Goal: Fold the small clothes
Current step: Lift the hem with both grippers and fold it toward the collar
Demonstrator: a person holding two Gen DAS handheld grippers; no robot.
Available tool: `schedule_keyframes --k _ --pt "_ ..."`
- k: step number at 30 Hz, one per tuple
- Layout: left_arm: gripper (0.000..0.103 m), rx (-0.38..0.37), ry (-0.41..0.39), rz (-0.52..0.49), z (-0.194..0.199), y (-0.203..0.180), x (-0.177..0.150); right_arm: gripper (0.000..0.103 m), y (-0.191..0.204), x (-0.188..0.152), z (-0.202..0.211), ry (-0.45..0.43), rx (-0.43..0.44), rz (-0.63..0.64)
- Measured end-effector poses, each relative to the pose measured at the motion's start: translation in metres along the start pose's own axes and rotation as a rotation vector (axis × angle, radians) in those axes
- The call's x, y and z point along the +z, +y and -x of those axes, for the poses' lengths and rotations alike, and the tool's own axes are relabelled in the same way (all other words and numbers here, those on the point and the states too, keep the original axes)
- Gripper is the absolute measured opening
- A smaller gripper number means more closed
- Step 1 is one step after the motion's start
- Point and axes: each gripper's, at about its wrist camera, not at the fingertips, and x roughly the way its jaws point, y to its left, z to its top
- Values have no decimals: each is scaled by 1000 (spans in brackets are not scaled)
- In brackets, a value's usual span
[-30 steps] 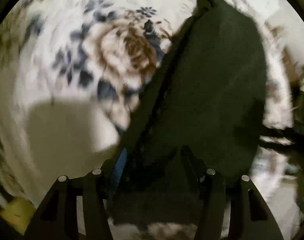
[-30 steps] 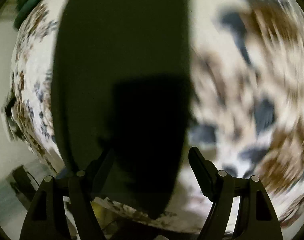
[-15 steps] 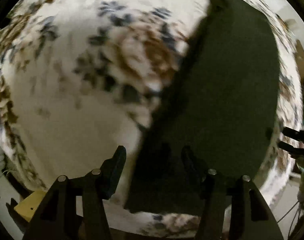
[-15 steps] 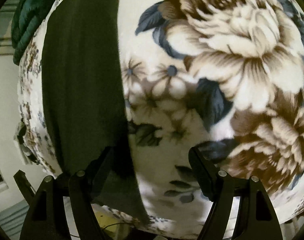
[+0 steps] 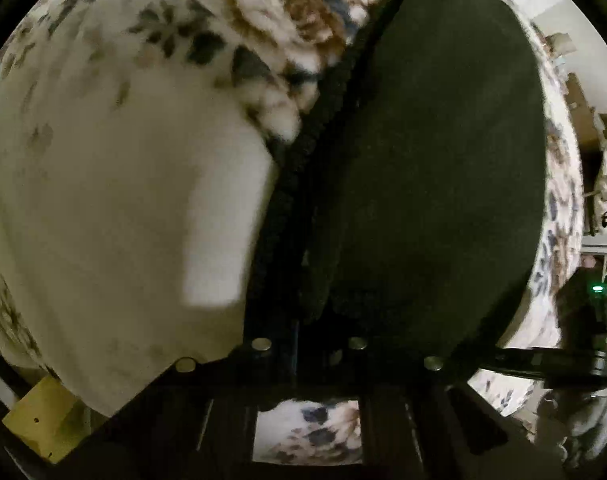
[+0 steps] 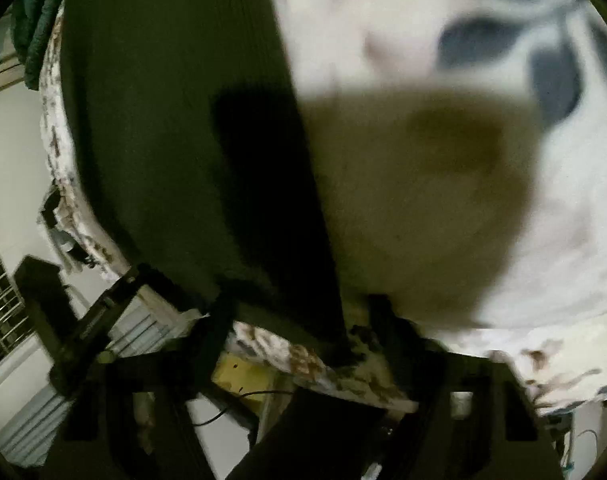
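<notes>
the left gripper (image 5: 309, 320) is pinched on the near edge of the dark green knit garment (image 5: 435, 152) lying on the floral fleece blanket (image 5: 115, 184); the right gripper (image 6: 299, 312) is closing over its corner.

The folded garment (image 5: 423, 160) lies on the blanket (image 5: 123, 200), near its edge.

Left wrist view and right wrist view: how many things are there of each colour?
Dark green: 1, the folded cloth.
Flowered white, brown and blue: 1, the blanket.
Teal: 1, a bundle at the blanket's far edge.
Yellow: 1, a block beside the blanket.
Total: 4
</notes>
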Motion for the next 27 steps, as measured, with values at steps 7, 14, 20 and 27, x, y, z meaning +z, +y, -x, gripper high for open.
schedule_keyframes --k 7,14,20,27 --pt "3 -41 26 -54 6 -11 2 6 1 -31 4 -70 -80 -50" --pt "20 -137 52 25 25 12 2 14 8 -26 -3 -30 -112 -13" --pt "58 -215 62 74 15 41 -4 57 -8 -38 -10 -5 -28 -80" --pt "58 -216 79 3 -13 7 -5 61 -12 -30 -25 -3 59 -85"
